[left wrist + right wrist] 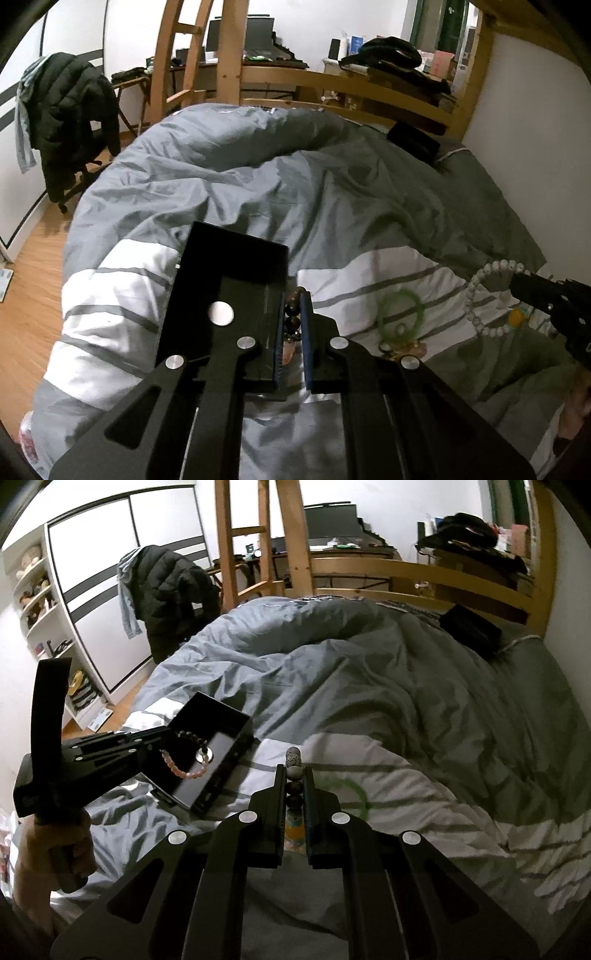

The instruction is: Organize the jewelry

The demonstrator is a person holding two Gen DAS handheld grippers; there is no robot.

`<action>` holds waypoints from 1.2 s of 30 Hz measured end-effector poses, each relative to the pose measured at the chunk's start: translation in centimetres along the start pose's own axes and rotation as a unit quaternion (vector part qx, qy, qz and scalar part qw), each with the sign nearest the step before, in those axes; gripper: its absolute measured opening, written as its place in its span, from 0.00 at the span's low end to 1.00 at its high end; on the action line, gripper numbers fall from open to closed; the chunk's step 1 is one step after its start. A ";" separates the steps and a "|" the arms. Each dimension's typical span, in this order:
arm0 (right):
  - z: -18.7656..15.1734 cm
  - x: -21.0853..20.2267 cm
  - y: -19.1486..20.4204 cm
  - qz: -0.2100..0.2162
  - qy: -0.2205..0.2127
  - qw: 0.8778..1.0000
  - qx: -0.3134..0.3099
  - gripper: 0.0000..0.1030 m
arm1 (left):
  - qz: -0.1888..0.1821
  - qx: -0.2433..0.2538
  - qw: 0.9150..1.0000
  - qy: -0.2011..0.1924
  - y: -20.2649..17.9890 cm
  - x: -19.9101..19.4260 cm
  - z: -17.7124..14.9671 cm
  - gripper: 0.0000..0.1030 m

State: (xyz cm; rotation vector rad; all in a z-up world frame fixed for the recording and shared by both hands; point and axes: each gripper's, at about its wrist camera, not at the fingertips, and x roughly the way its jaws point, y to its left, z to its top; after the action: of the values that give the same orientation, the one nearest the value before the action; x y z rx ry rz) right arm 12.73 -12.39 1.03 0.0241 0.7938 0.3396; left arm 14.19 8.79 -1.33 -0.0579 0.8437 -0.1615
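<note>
Black jaws fill the bottom of both wrist views, and each pair is clamped on beads. Left gripper [293, 317] pinches a bracelet [186, 755] of dark and pink beads; in the left view only a few dark beads show between the blue pads, while the right view shows the whole loop hanging from the tips, dark beads along the top, pink ones along the bottom. Right gripper [294, 775] is closed on a pale bracelet [487, 297] of grey-white speckled beads, which hangs as an open ring from its tips in the left view. An open black box [236, 273] lies on the striped duvet [369, 206], its long axis running away from the cameras and tilted a little rightward. It sits directly under and ahead of the left gripper, so the dark-and-pink loop hangs just above its interior, near a round silver disc [220, 313] on the box floor. From the right gripper the box lies off to the left, with the left gripper between, so the left hand [55, 853] is clearly the nearer one for a drop. I judge the left bracelet should go in first. A green ring [400, 314] lies on the duvet between the grippers, blurred, not yet picked up.
</note>
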 end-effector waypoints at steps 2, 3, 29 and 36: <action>0.6 0.6 0.7 0.002 0.002 1.000 -0.006 0.09 | 0.004 0.001 1.000 0.000 0.4 -0.1 0.1 0.08; 0.8 0.7 1.0 0.004 0.003 1.000 -0.008 0.09 | 0.009 0.001 1.000 0.000 0.6 -0.1 0.1 0.08; 5.0 14.1 10.5 0.076 0.090 0.992 -0.054 0.09 | 0.047 -0.044 0.997 0.045 6.9 3.8 -1.1 0.08; 5.3 17.3 10.7 0.096 0.116 0.988 -0.031 0.10 | 0.059 -0.055 0.995 0.055 7.7 4.3 -1.3 0.08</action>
State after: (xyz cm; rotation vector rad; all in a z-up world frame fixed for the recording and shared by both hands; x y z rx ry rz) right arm 24.57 3.62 -5.69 0.0035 1.0141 0.5568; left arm 16.95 15.67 -6.25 -0.1035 0.9639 -0.0072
